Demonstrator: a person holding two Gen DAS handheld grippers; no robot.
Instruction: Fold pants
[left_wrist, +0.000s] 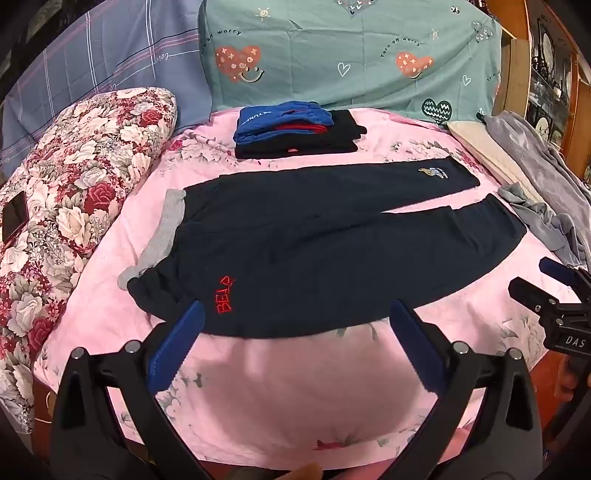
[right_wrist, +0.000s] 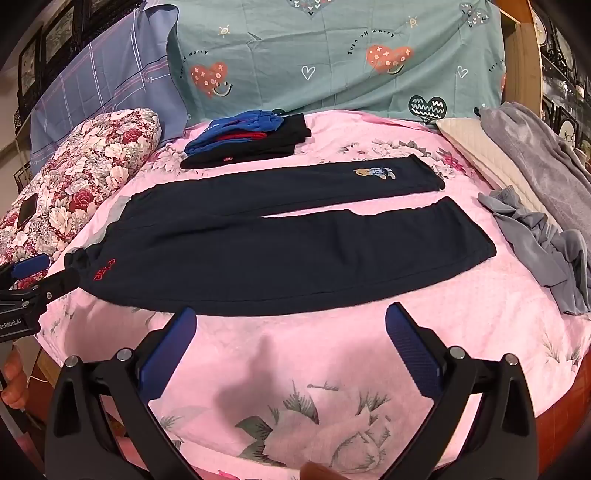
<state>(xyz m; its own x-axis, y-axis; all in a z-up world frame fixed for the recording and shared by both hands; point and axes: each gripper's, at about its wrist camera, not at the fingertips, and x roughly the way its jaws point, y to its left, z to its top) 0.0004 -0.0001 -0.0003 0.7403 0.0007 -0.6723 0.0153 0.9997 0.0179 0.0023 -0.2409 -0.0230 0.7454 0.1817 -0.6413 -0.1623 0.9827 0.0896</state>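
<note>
On a pink floral bedsheet (right_wrist: 461, 325), 1 pair of dark navy pants (right_wrist: 280, 254) lies flat and unfolded, waistband to the left, its 2 legs running right with a thin strip of sheet showing between them. Both hand-held tools hover above the near edge: the left gripper (left_wrist: 295, 332) and the right gripper (right_wrist: 290, 338) each spread their 2 blue-padded fingers wide, holding nothing. Behind the pants sits 1 stack of folded clothes (left_wrist: 295, 131) in blue, red and black; how many garments it holds cannot be made out. 1 rose-print quilt (left_wrist: 74, 206) lies at left, and 1 crumpled grey garment (right_wrist: 539, 243) at right is cut off by the frame. The red lettering on the waistband (left_wrist: 225, 295) is hard to read.
</note>
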